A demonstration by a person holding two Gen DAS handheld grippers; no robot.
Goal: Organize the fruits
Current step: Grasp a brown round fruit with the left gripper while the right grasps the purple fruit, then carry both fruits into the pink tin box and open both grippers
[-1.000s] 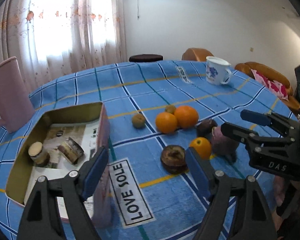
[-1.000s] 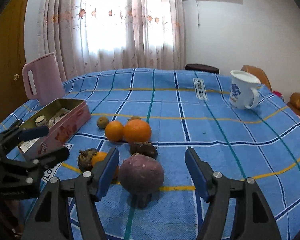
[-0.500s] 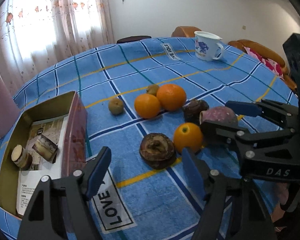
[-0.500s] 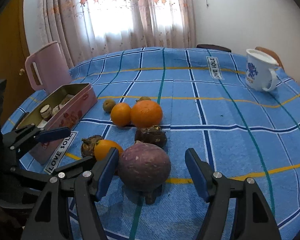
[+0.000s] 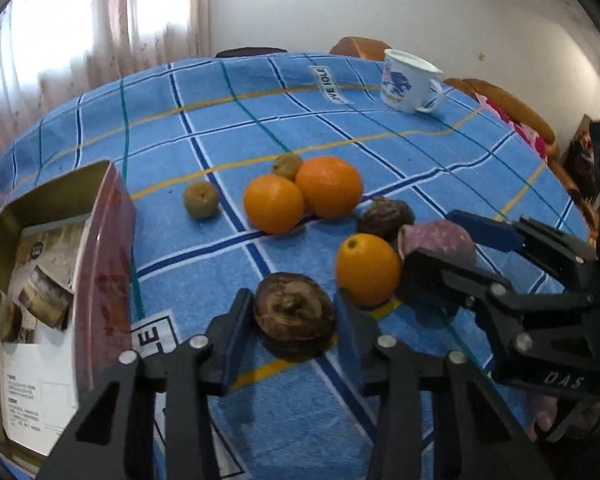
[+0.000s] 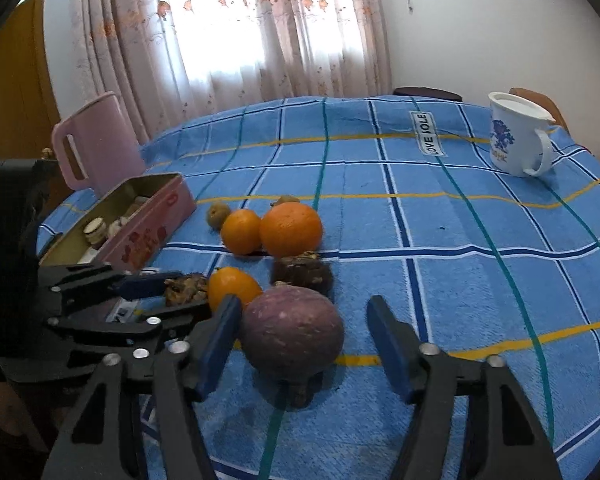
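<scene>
Several fruits lie on the blue checked tablecloth [image 5: 380,148]. My left gripper [image 5: 294,322] is open, its fingers on either side of a dark brown wrinkled fruit [image 5: 294,316], close to its sides. A small orange [image 5: 367,268] sits just right of it. My right gripper [image 6: 300,344] is open around a purple round fruit [image 6: 292,334], which rests on the cloth. Two larger oranges [image 5: 300,198], another dark fruit [image 5: 385,218] and two small brown fruits [image 5: 201,199] lie beyond. The right gripper also shows in the left wrist view [image 5: 456,248].
An open pink tin [image 5: 112,240] with small items stands at the left. A pink jug [image 6: 96,140] is behind it. A white mug [image 6: 516,136] stands at the far right of the table.
My left gripper has moved forward and down, and its fingers have narrowed around the dark brown fruit. My right gripper has moved closer around the purple fruit.
</scene>
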